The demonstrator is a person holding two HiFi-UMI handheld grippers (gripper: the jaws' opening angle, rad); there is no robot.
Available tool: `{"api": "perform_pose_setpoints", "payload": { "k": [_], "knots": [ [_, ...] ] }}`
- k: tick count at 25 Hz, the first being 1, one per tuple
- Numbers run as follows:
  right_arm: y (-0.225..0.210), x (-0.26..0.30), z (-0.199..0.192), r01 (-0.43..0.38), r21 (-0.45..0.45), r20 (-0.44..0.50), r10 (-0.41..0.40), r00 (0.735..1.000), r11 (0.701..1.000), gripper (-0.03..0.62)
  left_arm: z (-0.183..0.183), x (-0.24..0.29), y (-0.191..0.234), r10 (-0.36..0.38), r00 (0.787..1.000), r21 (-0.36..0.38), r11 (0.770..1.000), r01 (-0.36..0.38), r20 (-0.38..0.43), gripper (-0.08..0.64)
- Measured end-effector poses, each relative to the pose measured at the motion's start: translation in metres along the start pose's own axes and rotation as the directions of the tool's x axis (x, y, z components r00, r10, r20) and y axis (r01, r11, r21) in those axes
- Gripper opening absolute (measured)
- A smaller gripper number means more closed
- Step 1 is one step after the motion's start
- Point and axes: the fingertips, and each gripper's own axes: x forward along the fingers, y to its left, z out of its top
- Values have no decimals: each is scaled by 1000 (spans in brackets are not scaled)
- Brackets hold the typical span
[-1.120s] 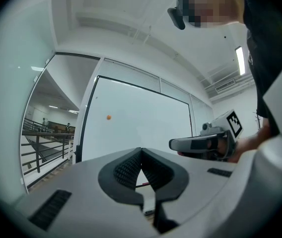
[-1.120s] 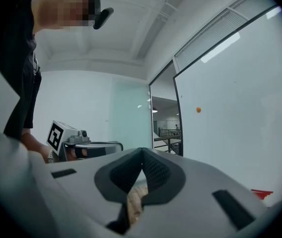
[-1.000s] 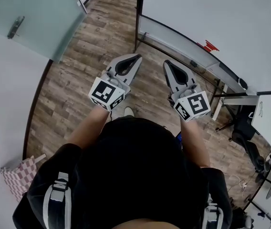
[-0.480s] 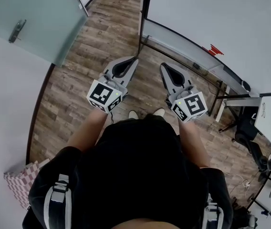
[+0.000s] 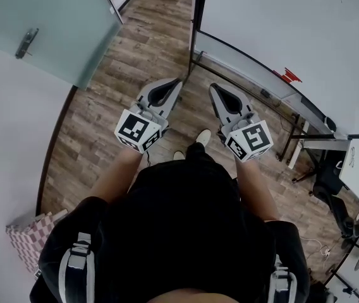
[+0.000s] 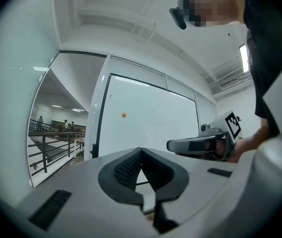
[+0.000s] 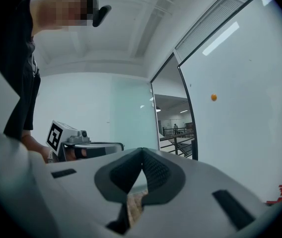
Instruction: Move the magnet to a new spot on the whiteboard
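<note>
1. Both grippers are closed and empty. The left gripper (image 5: pixel 179 79) and the right gripper (image 5: pixel 213 86) each have their dark ribbed pads pressed together at the tips, with nothing between them. They are held level and side by side above the brown wood-plank floor (image 5: pixel 122 62).
2. The small round orange magnet (image 6: pixel 124 115) sits on the upper part of the large white whiteboard with a black frame (image 6: pixel 151 128), near its left edge. It is well apart from both grippers and does not show in the head view.
3. The step in hand looks like the approach to the board. Nothing is grasped yet.
4. The right gripper is probably the better choice, since the board stands far and to the right, on its side.
5. To do this step well:
   - Spread the jaws before reaching the board, not at it.
   - Raise the gripper to the magnet's height.
   - Come in square to the surface so the pads straddle the magnet's rim.
   - Keep the fingertips close to the board, since the magnet likely stands out only a little.
6. Close firmly, then tip or slide the magnet free; a straight pull is likelier to make it slip.
7. Press lightly, as the board stands on a thin black frame and may rock. Keep the left gripper clear.
</note>
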Motion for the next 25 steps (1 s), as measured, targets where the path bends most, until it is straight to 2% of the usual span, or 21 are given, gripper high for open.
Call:
{"api": "perform_pose_setpoints", "payload": {
  "k": [8,25],
  "knots": [
    [-35,26,7,-27,-8,22,27,999,1000,0,5,35,22,18,1000,26,1000,-18,-4,3],
    [-161,57,19,-34,1,30,34,999,999,0,16,165,55,23,1000,53,998,-22,-20,3]
  ]
}}
